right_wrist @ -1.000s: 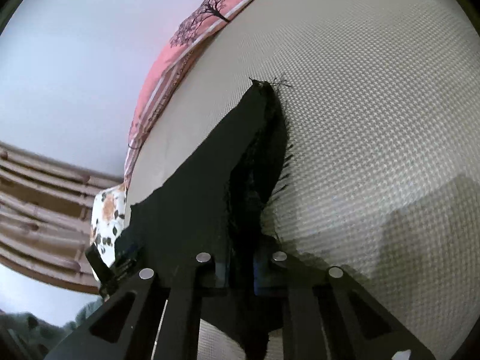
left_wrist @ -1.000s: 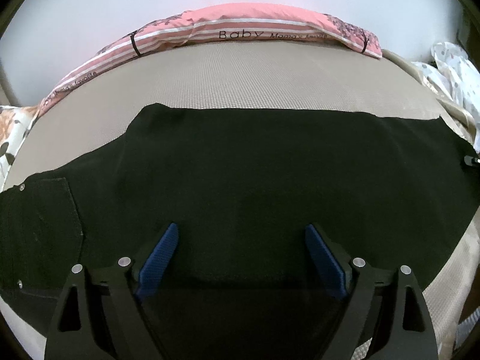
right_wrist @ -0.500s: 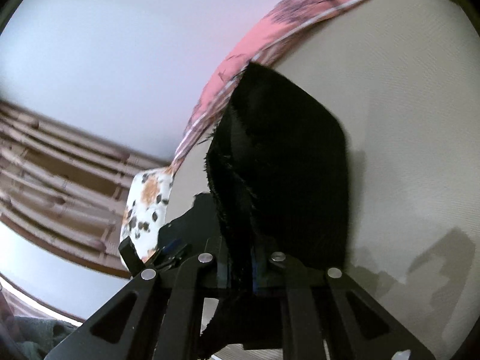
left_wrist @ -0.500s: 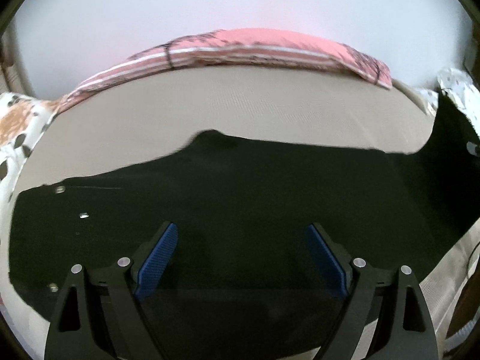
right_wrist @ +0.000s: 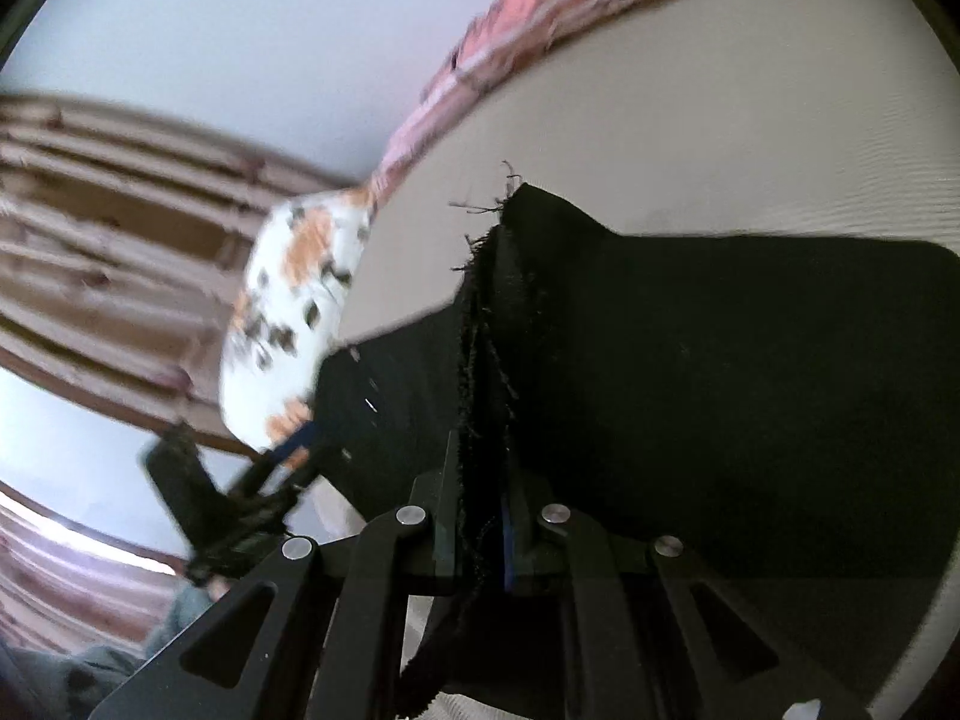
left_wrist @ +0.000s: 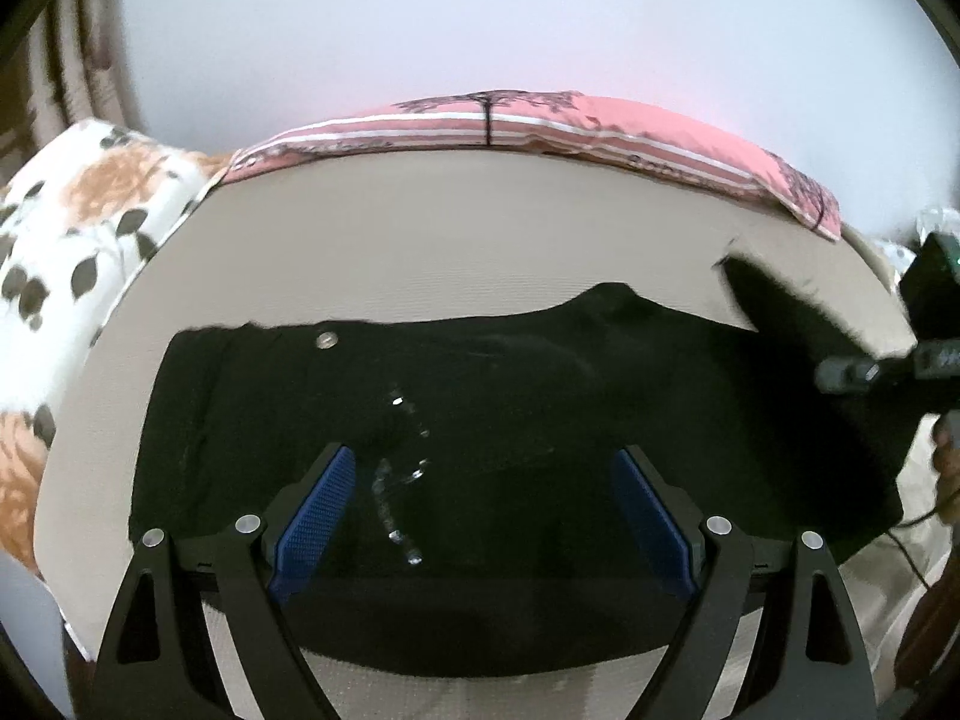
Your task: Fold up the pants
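Observation:
Black pants (left_wrist: 540, 408) lie across the beige mattress (left_wrist: 420, 240), with the waist and its metal button (left_wrist: 327, 339) at the left. My left gripper (left_wrist: 486, 510) is open above the fly area, blue pads (left_wrist: 318, 510) wide apart and gripping nothing. My right gripper (right_wrist: 483, 516) is shut on the frayed hem (right_wrist: 486, 312) of the leg ends. It holds them lifted, with the pants (right_wrist: 720, 372) bent over beneath. The right gripper (left_wrist: 870, 369) also shows at the right edge of the left wrist view. In the right wrist view the left gripper (right_wrist: 288, 462) appears at lower left.
A pink striped pillow (left_wrist: 540, 126) lies along the far edge of the mattress against a pale wall. A floral cushion (left_wrist: 78, 222) sits at the left end. Brown wooden slats (right_wrist: 90, 180) stand beyond it. A cable (left_wrist: 918, 540) trails at the right.
The right gripper has swung the held hem up off the mattress and across over the pants. The left gripper has shifted toward the waist, so the button and fly now show.

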`<state>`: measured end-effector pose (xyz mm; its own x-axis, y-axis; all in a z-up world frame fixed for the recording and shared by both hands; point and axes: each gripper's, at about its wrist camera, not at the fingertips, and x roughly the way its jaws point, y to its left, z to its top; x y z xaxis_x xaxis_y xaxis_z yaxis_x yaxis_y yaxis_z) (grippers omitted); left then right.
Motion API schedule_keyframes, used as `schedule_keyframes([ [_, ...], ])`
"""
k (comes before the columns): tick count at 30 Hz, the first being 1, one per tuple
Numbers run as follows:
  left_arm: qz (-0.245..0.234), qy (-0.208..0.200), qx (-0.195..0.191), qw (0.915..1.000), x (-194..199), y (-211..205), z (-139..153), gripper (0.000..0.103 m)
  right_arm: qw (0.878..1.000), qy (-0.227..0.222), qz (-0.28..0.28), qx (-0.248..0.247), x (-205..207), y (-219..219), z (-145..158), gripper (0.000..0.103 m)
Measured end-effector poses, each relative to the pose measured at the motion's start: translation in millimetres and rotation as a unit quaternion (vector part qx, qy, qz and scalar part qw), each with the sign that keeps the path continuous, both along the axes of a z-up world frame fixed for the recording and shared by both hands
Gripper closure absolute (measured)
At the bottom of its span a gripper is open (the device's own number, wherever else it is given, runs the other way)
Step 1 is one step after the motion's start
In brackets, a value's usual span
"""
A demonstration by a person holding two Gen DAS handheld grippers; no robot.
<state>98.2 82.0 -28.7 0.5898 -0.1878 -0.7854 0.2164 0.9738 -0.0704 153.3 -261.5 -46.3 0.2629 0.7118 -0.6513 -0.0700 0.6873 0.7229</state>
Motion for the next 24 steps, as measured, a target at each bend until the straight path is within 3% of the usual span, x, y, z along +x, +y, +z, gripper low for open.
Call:
schedule_keyframes([
  [3,0.005,-0.007,-0.013,0.9999,-3.5,9.9,-1.0,0.015,0.998,0.007,0.027,-0.060,-1.8,30.0,-13.3,0.092],
  [6,-0.001,-0.007,-0.024,0.9997,-2.5,11.1,-1.9,0.015,0.993,0.020,0.056,-0.102,-3.4,57.7,-26.0,0.082],
  [10,-0.013,-0.001,-0.043,0.9990,-2.6,9.8,-2.2,0.015,0.992,0.029,0.078,-0.091,-9.2,80.5,-26.3,0.072],
  [13,-0.026,0.007,-0.064,0.9976,-4.0,8.8,-1.2,0.015,0.990,0.019,0.096,-0.097,-19.5,88.5,-16.5,0.070],
  [20,-0.066,0.087,-0.146,0.9831,-0.5,-2.7,-8.4,0.016,0.995,-0.008,-0.012,-0.096,-42.9,22.9,17.0,0.064],
  [24,-0.081,0.136,-0.189,0.9690,4.5,-14.5,-15.2,0.018,0.993,-0.013,-0.081,-0.082,-62.4,-22.0,27.3,0.060],
])
